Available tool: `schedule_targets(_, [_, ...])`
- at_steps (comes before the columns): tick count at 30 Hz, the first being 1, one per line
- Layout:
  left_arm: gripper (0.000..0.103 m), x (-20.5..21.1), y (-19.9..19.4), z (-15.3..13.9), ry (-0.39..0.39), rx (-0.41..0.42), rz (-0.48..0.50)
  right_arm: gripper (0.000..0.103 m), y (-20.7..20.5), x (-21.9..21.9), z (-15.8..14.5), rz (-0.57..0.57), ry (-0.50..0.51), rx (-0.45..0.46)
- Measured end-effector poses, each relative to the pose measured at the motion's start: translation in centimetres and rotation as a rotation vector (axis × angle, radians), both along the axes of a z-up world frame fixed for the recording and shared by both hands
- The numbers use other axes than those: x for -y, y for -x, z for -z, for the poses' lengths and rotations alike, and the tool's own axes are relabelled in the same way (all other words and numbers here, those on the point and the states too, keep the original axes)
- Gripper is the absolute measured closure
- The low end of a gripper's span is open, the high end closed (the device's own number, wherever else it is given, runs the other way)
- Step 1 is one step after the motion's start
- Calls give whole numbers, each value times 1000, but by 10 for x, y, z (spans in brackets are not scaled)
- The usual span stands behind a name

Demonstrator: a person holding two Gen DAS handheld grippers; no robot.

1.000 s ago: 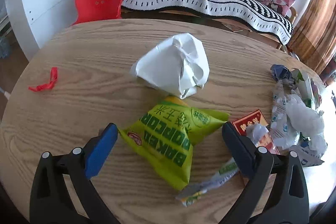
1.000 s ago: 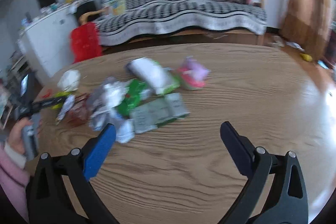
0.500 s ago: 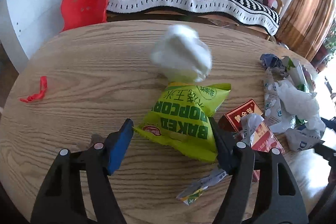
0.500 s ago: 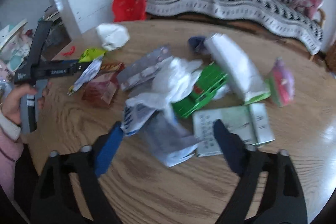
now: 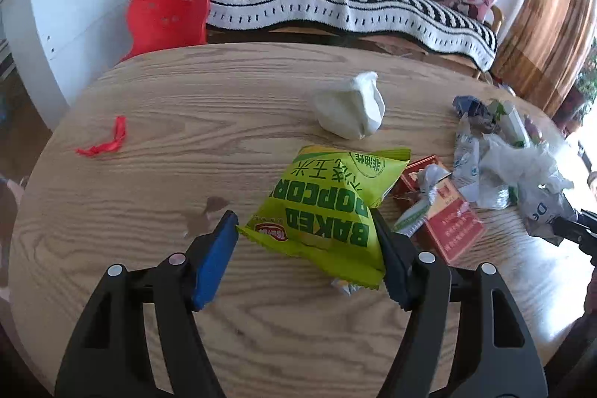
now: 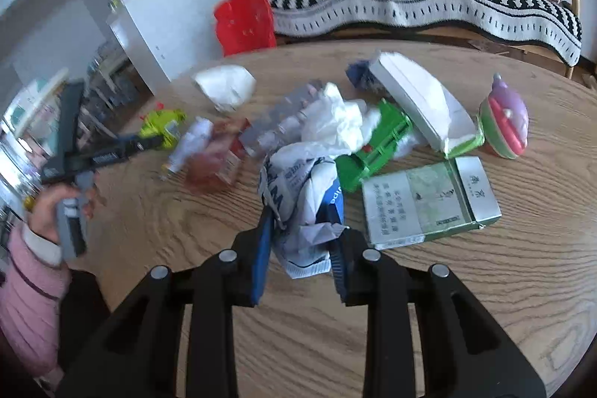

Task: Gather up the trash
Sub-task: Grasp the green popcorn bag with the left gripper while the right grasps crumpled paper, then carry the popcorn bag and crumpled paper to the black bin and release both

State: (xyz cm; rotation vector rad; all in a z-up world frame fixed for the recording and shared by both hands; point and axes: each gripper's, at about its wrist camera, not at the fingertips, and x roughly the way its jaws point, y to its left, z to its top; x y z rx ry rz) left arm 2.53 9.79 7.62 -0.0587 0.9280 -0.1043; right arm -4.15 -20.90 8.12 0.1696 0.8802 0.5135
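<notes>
A green popcorn bag (image 5: 328, 204) sits between the blue pads of my left gripper (image 5: 302, 217), which is shut on it just above the round wooden table (image 5: 149, 92). My right gripper (image 6: 304, 226) is closing its jaws on a crumpled white plastic bag with blue print (image 6: 298, 181) at the near edge of the trash pile; both pads touch it. The right wrist view also shows the left gripper (image 6: 149, 140) far left with the green bag (image 6: 164, 125), held by a hand in a pink sleeve.
A crumpled white paper ball (image 5: 350, 109) and a red scrap (image 5: 104, 144) lie apart on the table. A red box (image 5: 444, 215), a green-white carton (image 6: 429, 204), a tissue box (image 6: 421, 103), a green plastic piece (image 6: 377, 144) and a purple-pink toy (image 6: 503, 122) crowd the pile. A red chair (image 5: 168, 10) stands behind.
My left gripper shut on the popcorn bag and drew it back from the paper ball. My right gripper dropped to the pile and narrowed around the white plastic bag.
</notes>
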Motion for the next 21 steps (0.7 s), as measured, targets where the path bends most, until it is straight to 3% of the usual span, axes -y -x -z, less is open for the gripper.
schedule_targets(6, [34,4,20,-12,-1,34,14,75,13,31,-27,47,-286,56])
schedule_targets(11, [34,0,31,-11,-10,33,16,75,19,64,-41,136,-410,123])
schedule_targets(17, [34,-10,33,-7,-9,22,-1,75,21,76,-46,218,-341,143])
schedule_targets(21, [34,-12,32,-6,-11,18,2,74,18,67,-38,277,-173,112])
